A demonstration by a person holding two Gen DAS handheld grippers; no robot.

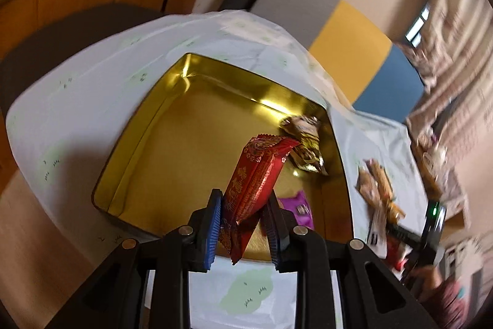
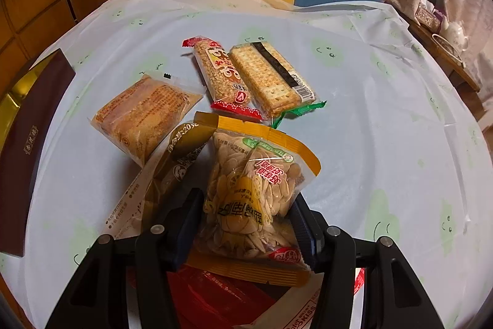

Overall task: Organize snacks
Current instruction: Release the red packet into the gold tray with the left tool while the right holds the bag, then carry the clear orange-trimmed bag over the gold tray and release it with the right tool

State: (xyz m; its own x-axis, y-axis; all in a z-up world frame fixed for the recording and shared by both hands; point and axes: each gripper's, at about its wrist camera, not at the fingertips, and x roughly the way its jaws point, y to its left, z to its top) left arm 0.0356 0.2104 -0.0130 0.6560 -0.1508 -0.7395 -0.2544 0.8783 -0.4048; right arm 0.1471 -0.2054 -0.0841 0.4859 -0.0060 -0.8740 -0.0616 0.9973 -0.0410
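The gold tin [image 1: 172, 125] is the landmark: a shallow square box of shiny metal with a thin upright rim, sitting on a pale, creased tablecloth [image 1: 92, 73] printed with faint green faces. Most of its floor is bare, especially toward the far and left walls. Against its right wall lies a brown-and-gold wrapped snack [image 1: 305, 144], and near its front right corner a purple packet [image 1: 297, 207] shows.

Above the tin's front edge, the left gripper [image 1: 243, 221] is clamped on a red foil bar [image 1: 255, 178], crinkled and patterned, tilted up over the tin's interior; the blue ribbed pads press both its sides.

Right of the tin, on open cloth, the right gripper [image 2: 246, 227] squeezes a clear bag of pale seeds [image 2: 255, 190] with orange crimped ends. Beyond it lie a flat toasted-bread packet [image 2: 141, 113], a sesame bar [image 2: 222, 76] with red scalloped ends, and a cracker pack [image 2: 271, 79] with a dark stripe, the last two touching side by side. The cloth further right of the tin is bare up to its draped edge
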